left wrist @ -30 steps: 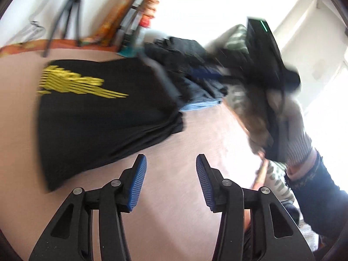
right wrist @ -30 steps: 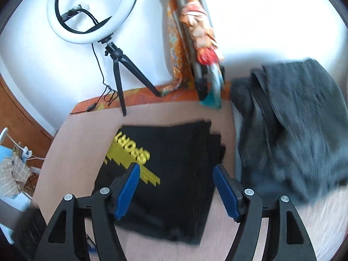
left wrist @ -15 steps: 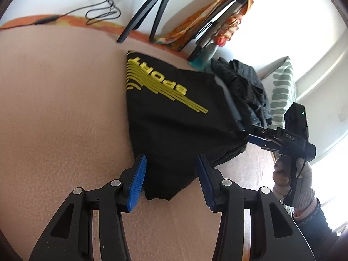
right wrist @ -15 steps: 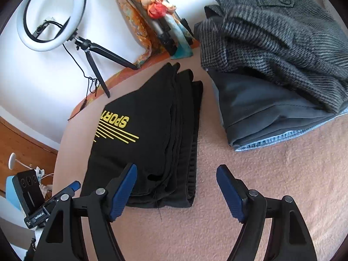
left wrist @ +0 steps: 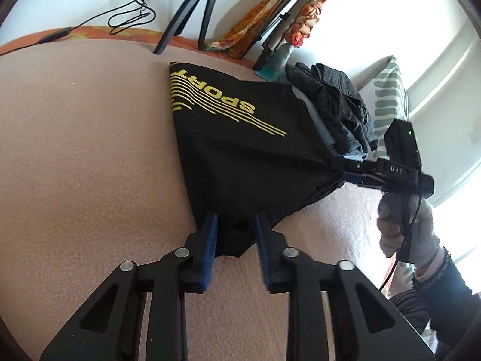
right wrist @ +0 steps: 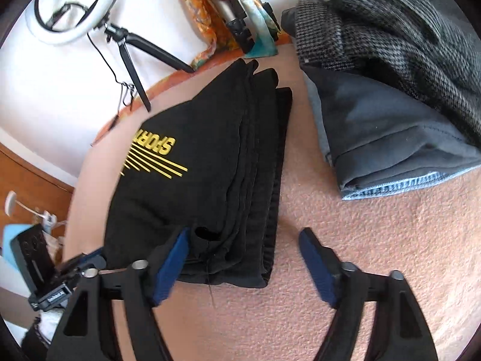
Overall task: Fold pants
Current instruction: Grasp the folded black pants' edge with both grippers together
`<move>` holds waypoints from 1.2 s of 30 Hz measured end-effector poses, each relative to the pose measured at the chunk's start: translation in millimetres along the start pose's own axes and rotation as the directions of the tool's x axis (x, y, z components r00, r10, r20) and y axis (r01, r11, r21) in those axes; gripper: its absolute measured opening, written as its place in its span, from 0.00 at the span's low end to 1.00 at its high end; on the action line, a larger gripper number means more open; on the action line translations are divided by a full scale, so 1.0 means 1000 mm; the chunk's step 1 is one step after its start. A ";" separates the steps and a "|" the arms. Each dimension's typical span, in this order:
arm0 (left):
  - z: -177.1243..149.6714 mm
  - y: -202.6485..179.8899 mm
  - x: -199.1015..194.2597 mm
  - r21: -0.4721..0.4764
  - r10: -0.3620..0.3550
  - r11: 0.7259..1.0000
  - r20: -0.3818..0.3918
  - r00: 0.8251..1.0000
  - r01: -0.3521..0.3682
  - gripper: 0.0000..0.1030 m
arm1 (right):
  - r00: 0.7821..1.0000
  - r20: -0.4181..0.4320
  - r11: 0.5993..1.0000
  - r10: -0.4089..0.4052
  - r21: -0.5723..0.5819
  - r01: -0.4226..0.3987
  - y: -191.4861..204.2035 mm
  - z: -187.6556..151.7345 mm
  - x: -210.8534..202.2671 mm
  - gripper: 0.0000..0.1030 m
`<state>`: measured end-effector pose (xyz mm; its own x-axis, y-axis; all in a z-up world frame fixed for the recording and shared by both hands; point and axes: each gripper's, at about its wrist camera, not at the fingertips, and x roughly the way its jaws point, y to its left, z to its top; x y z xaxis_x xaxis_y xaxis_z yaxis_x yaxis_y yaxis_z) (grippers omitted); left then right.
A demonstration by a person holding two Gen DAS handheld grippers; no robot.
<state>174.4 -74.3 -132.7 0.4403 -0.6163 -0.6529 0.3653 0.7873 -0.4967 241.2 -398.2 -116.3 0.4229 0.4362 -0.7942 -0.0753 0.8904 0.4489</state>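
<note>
Folded black pants point(left wrist: 240, 156) with a yellow SPORT print lie on the pink bed surface; they also show in the right wrist view point(right wrist: 216, 174). My left gripper point(left wrist: 236, 240) is open, its blue pads on either side of the pants' near corner. My right gripper point(right wrist: 245, 258) is open around the pants' other near corner, the stacked edges between its pads. In the left wrist view the right gripper point(left wrist: 345, 168) reaches the pants' right edge. The left gripper point(right wrist: 90, 258) shows at the lower left of the right wrist view.
A pile of folded grey and checked garments point(right wrist: 390, 90) lies right of the pants, also seen in the left wrist view point(left wrist: 336, 108). A ring light point(right wrist: 75, 6) on a tripod point(left wrist: 192, 12) and a scarf-wrapped stand point(left wrist: 282, 30) stand at the wall. A striped pillow point(left wrist: 387, 96) lies beyond.
Both grippers have moved in to the pants' near edge. The left pads have narrowed around the corner; the right gripper has come closer and lower to the other corner.
</note>
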 end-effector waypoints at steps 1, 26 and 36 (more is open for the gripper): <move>0.004 0.003 -0.004 -0.003 -0.008 1.000 0.009 1.000 0.008 0.30 | 1.000 -0.006 1.000 0.024 0.012 -0.024 -0.003 -0.001 0.001 0.85; 0.113 0.087 0.044 -0.258 -0.147 0.954 0.041 0.988 0.153 0.52 | 0.925 0.047 0.903 0.377 0.203 -0.378 -0.038 -0.005 0.011 0.78; 0.145 0.085 0.084 -0.270 -0.161 0.947 0.067 0.985 0.174 0.52 | 0.938 0.080 0.923 0.338 0.167 -0.347 -0.019 0.006 0.038 0.41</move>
<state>361.0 -61.9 -146.8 0.4299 -0.7352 -0.5242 0.2006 0.6438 -0.7385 264.1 -399.0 -152.5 0.4436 0.6994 -0.5604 -0.0653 0.6488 0.7581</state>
